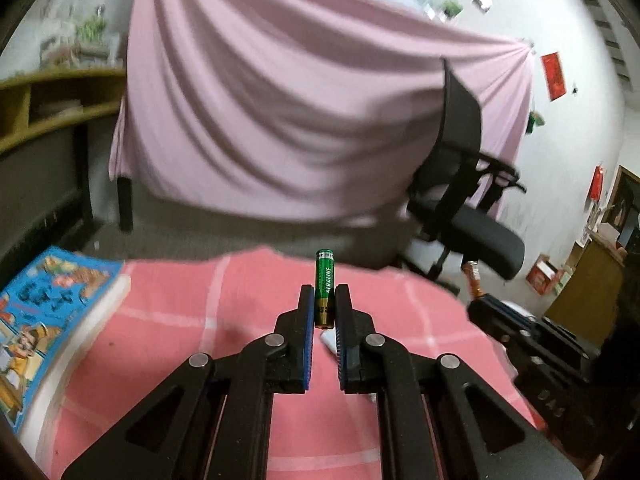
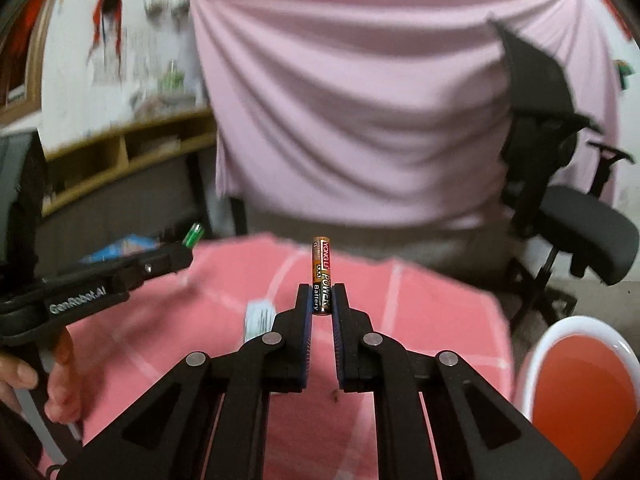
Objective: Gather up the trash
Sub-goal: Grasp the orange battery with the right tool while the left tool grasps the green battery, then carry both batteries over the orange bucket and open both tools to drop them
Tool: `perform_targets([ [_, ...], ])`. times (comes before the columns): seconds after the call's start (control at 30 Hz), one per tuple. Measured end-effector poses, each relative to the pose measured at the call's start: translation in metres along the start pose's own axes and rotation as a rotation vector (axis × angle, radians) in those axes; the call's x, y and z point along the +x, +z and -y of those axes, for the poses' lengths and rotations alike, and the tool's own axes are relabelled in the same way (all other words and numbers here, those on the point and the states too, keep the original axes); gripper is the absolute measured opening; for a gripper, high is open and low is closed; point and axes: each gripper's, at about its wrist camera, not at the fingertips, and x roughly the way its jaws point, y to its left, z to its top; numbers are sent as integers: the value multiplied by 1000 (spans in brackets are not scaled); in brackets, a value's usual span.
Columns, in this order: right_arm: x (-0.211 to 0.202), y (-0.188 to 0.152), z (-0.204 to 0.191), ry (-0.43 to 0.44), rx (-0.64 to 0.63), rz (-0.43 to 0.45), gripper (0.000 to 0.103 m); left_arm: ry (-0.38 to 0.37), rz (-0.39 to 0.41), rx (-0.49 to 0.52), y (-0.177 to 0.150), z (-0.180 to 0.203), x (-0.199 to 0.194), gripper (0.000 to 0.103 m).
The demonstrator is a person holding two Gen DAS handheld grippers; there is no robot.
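Note:
My left gripper [image 1: 324,294] is shut on a green alkaline battery [image 1: 324,276] that stands upright between its tips, held above the pink checked tablecloth [image 1: 168,320]. My right gripper [image 2: 321,294] is shut on an orange and black battery [image 2: 321,268], also upright. In the left wrist view the right gripper [image 1: 480,300] shows at the right with its orange battery [image 1: 474,280]. In the right wrist view the left gripper [image 2: 184,254] shows at the left with the green battery tip [image 2: 193,235]. A white label-like scrap [image 2: 258,318] lies on the cloth; it also shows under the left fingers [image 1: 329,340].
A white-rimmed orange bin [image 2: 580,392] stands at the lower right beside the table. A colourful book [image 1: 44,320] lies on the table's left. A black office chair [image 1: 464,200] and a pink draped sheet [image 1: 300,100] stand beyond the table. A wooden shelf [image 1: 52,108] is at left.

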Motion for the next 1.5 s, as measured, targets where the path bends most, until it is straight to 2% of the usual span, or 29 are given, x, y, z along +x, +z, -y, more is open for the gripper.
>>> perform_targets([
  [0.07,-15,0,4,-12,21,59,8,3,97,23,1,12,-19,7],
  [0.17,-42,1,10,-58,49,153,8,-34,195,54,2,32,-42,7],
  [0.37,-93,9,24,-163,76,329,8,-93,285,144,-2,75,-68,7],
  [0.5,-117,9,37,-235,90,396,8,-133,310,179,-3,98,-76,7],
  [0.67,-135,4,54,-274,100,419,8,-193,282,219,-11,131,-73,7],
  [0.83,-149,-7,73,-294,96,408,8,-213,271,377,-33,177,-70,7],
  [1.03,-162,-19,109,-320,163,384,8,-257,208,450,-53,220,-47,7],
  [1.33,-168,-37,159,-336,294,310,8,-294,116,389,-46,254,-12,7],
  [1.5,-165,-42,173,-339,337,255,8,-309,24,348,-44,257,7,7],
])
